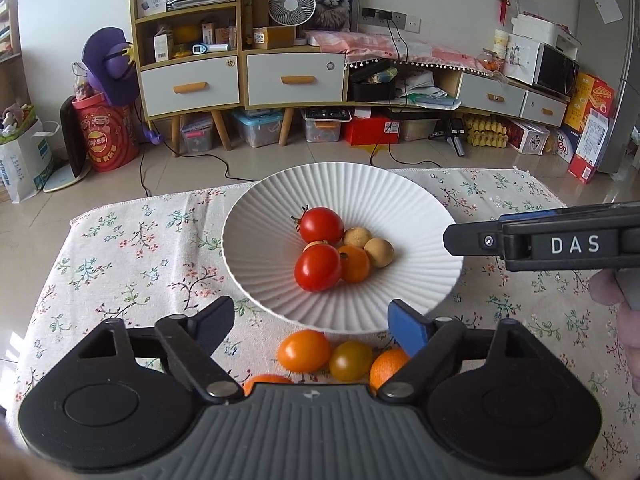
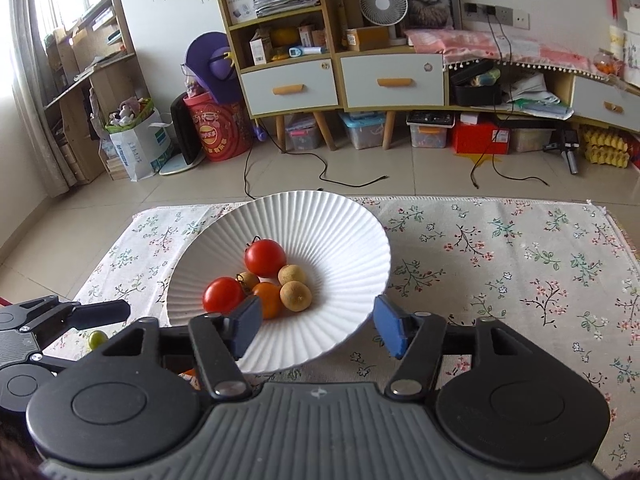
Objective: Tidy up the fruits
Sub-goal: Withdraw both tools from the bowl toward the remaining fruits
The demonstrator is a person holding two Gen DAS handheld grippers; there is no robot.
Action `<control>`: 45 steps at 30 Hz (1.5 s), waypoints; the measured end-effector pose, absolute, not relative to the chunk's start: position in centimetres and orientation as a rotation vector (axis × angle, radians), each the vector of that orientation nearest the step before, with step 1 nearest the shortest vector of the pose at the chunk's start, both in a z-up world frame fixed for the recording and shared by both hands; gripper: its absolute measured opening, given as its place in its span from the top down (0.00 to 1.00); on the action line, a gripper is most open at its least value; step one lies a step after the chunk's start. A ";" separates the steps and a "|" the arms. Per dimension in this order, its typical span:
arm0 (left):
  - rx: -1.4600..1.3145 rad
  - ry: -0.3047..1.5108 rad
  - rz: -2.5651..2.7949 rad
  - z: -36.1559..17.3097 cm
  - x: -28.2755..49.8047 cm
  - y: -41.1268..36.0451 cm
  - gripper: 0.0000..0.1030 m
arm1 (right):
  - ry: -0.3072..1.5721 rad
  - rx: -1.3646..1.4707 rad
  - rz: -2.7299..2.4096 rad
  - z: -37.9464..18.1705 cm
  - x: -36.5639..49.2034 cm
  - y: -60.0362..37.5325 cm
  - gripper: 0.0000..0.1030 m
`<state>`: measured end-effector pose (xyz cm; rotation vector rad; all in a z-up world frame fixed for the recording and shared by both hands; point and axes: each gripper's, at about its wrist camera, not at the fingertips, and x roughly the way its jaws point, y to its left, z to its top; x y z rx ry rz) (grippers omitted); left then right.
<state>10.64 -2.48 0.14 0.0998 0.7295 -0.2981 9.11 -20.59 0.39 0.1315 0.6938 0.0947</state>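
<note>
Partly hidden: orange fruit (image 1: pixel 264 380) behind left gripper (image 1: pixel 312 322) body.

Each claw (image 1: pixel 312 320) has black arms with silver screws, a ribbed grey base and blue pads; one (image 1: pixel 576 245) reads "DAS".

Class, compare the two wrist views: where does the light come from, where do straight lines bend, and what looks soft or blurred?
Right wrist view: daylight enters through the window at upper left, washing out that corner. Left wrist view: fisheye distortion bows the cabinet and the tablecloth edge, and the picture's corners go dark. The orange tomato near the lens looks slightly soft; the ribbed white plate is sharp, evenly lit, without harsh glare.
</note>
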 end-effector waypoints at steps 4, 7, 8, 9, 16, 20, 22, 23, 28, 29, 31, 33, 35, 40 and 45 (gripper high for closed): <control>0.106 0.739 -0.295 0.3 9.9 -2.1 0.11 | 0.700 0.126 0.095 0.3 8.5 -20.6 0.29; 0.103 0.750 -0.288 0.3 9.4 -1.7 0.10 | 0.702 0.129 0.086 0.3 8.1 -20.7 0.22; 0.100 0.754 -0.288 0.2 9.3 -1.5 0.09 | 0.701 0.123 0.085 0.3 7.9 -20.6 0.20; 0.097 0.759 -0.287 0.2 9.1 -1.3 0.09 | 0.700 0.115 0.085 0.4 7.8 -20.5 0.19; 0.113 0.779 -0.278 0.1 7.8 -0.6 0.03 | 0.697 0.069 0.110 0.5 6.6 -19.7 0.10; 0.126 0.789 -0.282 0.0 7.1 0.0 0.03 | 0.699 0.047 0.130 0.3 5.9 -19.2 0.07; 0.135 0.795 -0.282 -0.2 6.9 0.3 0.03 | 0.703 0.039 0.140 0.3 5.6 -19.0 0.07; 0.137 0.798 -0.282 -0.2 6.7 0.5 0.03 | 0.705 0.035 0.145 0.2 5.5 -18.8 0.06; 0.137 0.814 -0.282 -0.8 6.0 1.8 0.03 | 0.716 0.012 0.171 -0.1 4.9 -18.0 0.06; 0.138 0.818 -0.280 -0.9 5.8 2.0 0.03 | 0.718 0.007 0.176 -0.2 4.7 -17.8 0.06; 0.139 0.826 -0.276 -1.1 5.7 2.5 0.03 | 0.726 -0.001 0.184 -0.4 4.4 -17.3 0.06; 0.140 0.833 -0.270 -1.3 5.5 3.0 0.03 | 0.733 -0.009 0.193 -0.6 4.3 -16.9 0.05; 0.141 0.838 -0.263 -1.5 5.3 3.5 0.03 | 0.740 -0.019 0.201 -0.8 4.1 -16.5 0.05; 0.144 0.849 -0.253 -2.1 4.7 4.9 0.03 | 0.757 -0.036 0.216 -1.3 3.7 -15.6 0.05; 0.139 0.866 -0.231 -3.0 4.4 6.6 0.03 | 0.756 -0.048 0.229 -2.1 3.3 -15.1 0.03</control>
